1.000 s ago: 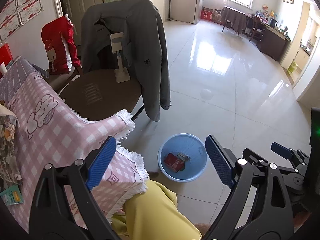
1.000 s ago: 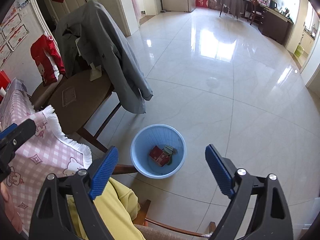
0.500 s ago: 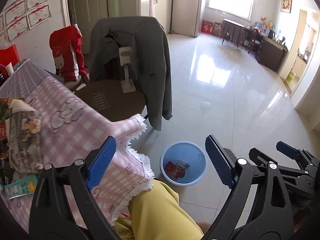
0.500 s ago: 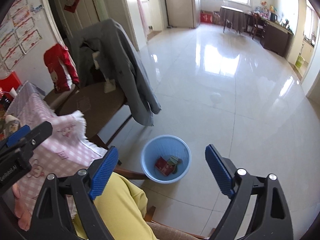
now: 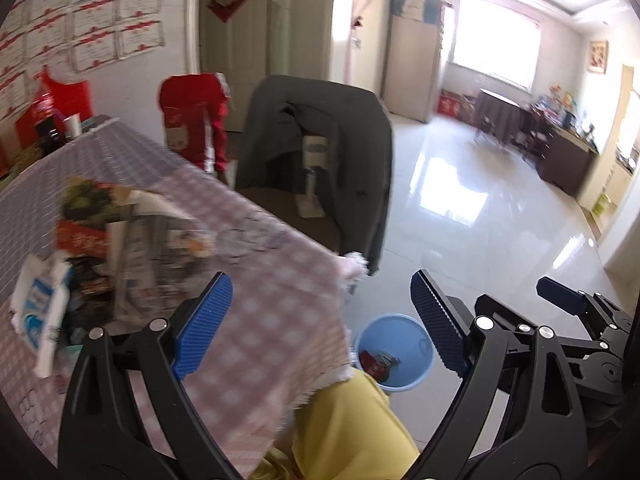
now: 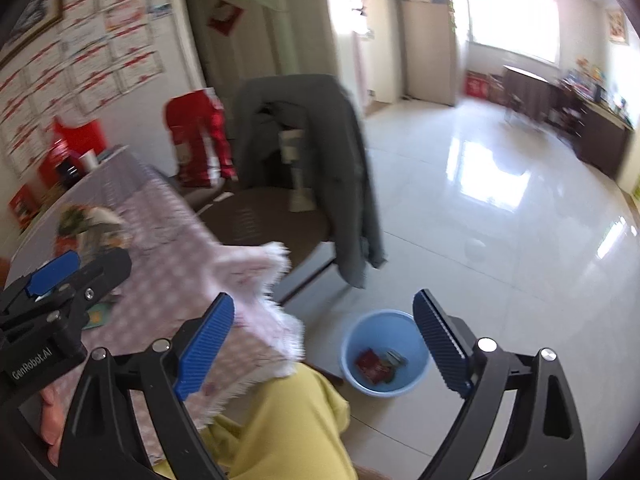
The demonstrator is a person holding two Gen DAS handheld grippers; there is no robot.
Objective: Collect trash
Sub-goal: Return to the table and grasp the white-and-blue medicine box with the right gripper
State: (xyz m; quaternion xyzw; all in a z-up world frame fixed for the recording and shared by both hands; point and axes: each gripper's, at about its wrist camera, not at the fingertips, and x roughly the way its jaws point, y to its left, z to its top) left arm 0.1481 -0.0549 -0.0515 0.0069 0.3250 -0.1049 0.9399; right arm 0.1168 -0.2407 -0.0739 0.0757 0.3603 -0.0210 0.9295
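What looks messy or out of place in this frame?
A heap of papers and wrappers clutters the pink checked tablecloth. The blue bin on the floor holds only a few scraps. Nothing looks spilled or broken.

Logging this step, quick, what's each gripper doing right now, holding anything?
Left gripper: open, holding nothing, above the pink tablecloth.
Right gripper: open, holding nothing, above the blue bin on the floor.

"GenRobot.AI" in white on left gripper body, other print blurred
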